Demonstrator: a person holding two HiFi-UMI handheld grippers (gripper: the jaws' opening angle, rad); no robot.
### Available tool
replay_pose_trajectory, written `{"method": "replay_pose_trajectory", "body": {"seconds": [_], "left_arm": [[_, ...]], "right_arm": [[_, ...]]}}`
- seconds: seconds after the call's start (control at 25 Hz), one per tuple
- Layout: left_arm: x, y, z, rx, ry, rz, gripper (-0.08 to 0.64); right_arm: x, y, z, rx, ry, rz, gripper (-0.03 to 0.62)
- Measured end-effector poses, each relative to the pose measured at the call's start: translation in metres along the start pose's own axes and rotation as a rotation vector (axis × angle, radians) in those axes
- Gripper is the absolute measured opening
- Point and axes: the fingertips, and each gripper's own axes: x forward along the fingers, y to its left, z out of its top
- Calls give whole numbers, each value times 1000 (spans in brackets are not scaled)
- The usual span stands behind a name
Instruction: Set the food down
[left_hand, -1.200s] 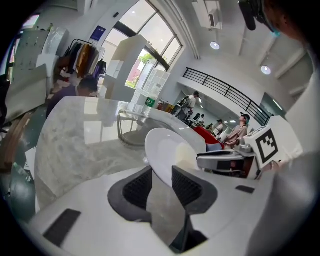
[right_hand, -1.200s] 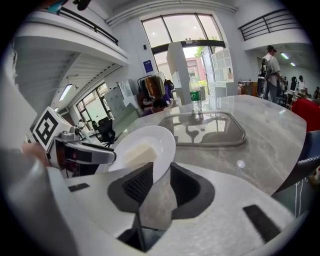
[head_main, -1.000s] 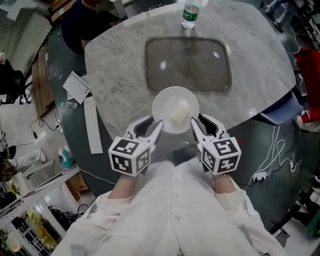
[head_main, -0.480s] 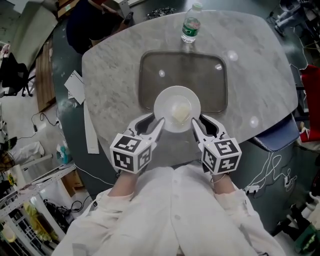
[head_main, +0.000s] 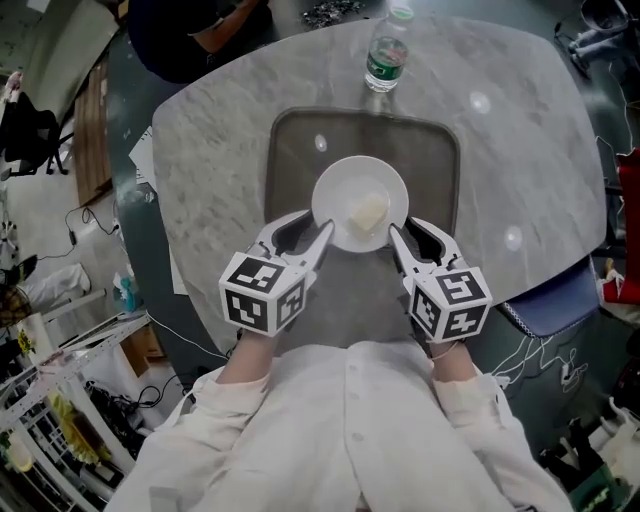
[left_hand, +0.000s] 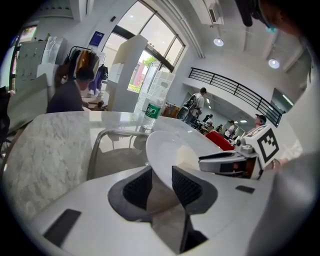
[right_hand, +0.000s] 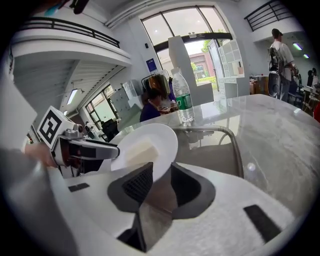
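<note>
A white plate (head_main: 345, 190) carries a pale piece of food (head_main: 367, 212). Both grippers hold it over the near half of a dark grey tray (head_main: 300, 150) on the marble table (head_main: 220, 140). My left gripper (head_main: 318, 238) is shut on the plate's near-left rim and my right gripper (head_main: 397, 240) on its near-right rim. In the left gripper view the rim of the plate (left_hand: 167, 147) runs between the pads of the left gripper (left_hand: 161, 179), with the right gripper (left_hand: 232, 162) across it. In the right gripper view the plate (right_hand: 150, 142) sits tilted in the right gripper (right_hand: 161, 181).
A plastic water bottle (head_main: 385, 50) stands just beyond the tray's far edge. Papers (head_main: 145, 160) lie off the table's left side. A seated person (right_hand: 156, 102) is at the table's far side. Cables and clutter cover the floor around the table.
Both grippers have carried the plate forward, from the tray's near edge to over the tray itself. Their hold on the rim looks the same.
</note>
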Motion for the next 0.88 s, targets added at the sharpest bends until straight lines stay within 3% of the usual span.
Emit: {"method": "replay_pose_trajectory", "body": {"seconds": [0.6,0.88], "left_arm": [[61,35,10,-52,45,6,130],[71,38,4,42,121,2,130]], "right_arm": [[59,-44,8,0,97,14,95],[66,-49,4,-29,132,-6,95]]}}
